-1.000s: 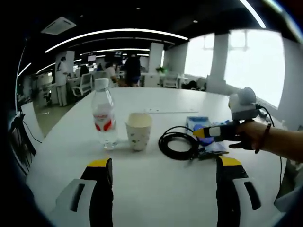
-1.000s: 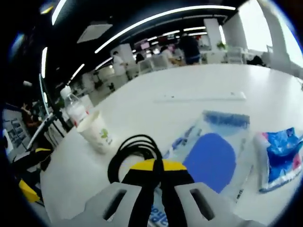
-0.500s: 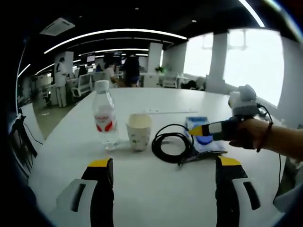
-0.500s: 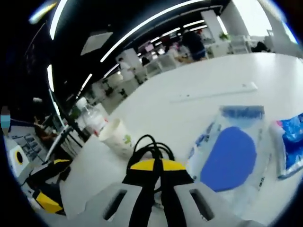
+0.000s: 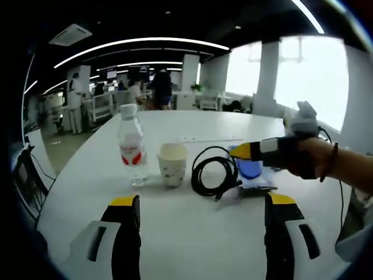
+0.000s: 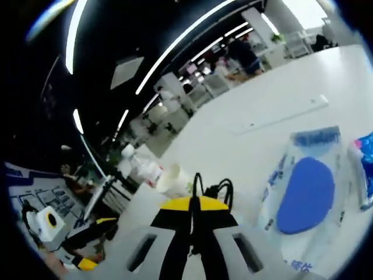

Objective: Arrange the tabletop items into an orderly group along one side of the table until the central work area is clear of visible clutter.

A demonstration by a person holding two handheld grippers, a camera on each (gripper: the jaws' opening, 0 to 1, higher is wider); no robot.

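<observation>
A black coiled cable hangs tilted just above the white table, right of a paper cup and a clear water bottle. My right gripper, held by a hand, is shut on the coil's upper right edge. In the right gripper view its yellow-tipped jaws are closed, with the cable's loops just beyond them and the cup and bottle behind. My left gripper stands open over bare table, short of the items.
A clear pouch with a blue pad and a blue wipes packet lie right of the cable. A thin white strip lies farther back. Desks, chairs and people fill the room behind. The left gripper's yellow tips show at lower left.
The right gripper, shut on the cable, has raised it and carried it left toward the cup; the coil now hangs tilted. The left gripper has stayed put.
</observation>
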